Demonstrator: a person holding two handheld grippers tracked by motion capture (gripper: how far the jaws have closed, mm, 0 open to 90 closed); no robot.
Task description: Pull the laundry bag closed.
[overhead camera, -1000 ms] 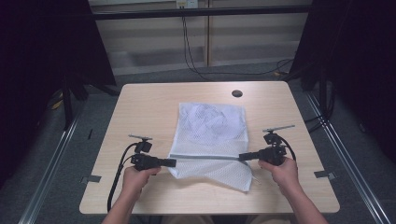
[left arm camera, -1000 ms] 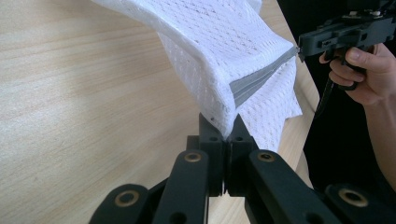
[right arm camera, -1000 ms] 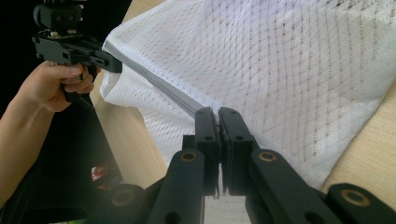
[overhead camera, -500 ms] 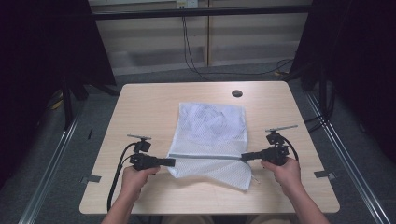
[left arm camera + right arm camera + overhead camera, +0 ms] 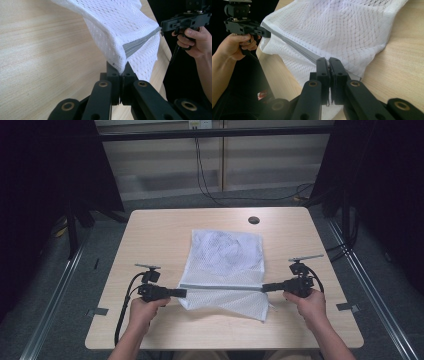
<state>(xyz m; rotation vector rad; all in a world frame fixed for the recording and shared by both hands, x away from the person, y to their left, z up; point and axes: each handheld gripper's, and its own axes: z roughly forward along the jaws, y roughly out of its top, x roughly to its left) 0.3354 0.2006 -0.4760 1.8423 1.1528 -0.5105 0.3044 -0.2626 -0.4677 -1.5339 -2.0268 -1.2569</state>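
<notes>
- Two grippers, one mesh bag, one table: the whole stock on show.
- Left gripper (image 5: 183,293): clenched on the bag's near-left corner, at the end of the grey zip band (image 5: 140,42). In the left gripper view the jaws stand pressed together with white mesh pinched between them.
- Right gripper (image 5: 265,288): clamped on the opposite end of the same band; in the right gripper view the jaws meet over the grey strip.
- Bag (image 5: 225,255): white netting, stretched between the two grippers along its zip edge. That edge appears lifted off the table (image 5: 150,235); a flap hangs below the band towards the person, and the rest lies flat on the wood, running away beyond both tips.
- Contents: something crumpled and pale shows faintly through the mesh at the far end, well away from both grippers. What it is I cannot tell.
- Zip: whether it is open or closed I cannot tell from here.
- Step in hand, as I judge it: holding the zip edge taut, either to straighten the bag or to ready a fold.
- Next move, by my reading: both hands must travel together at equal tension. If one leads, the band skews and the slack mesh bunches; a slackened grip would drop the corner.
</notes>
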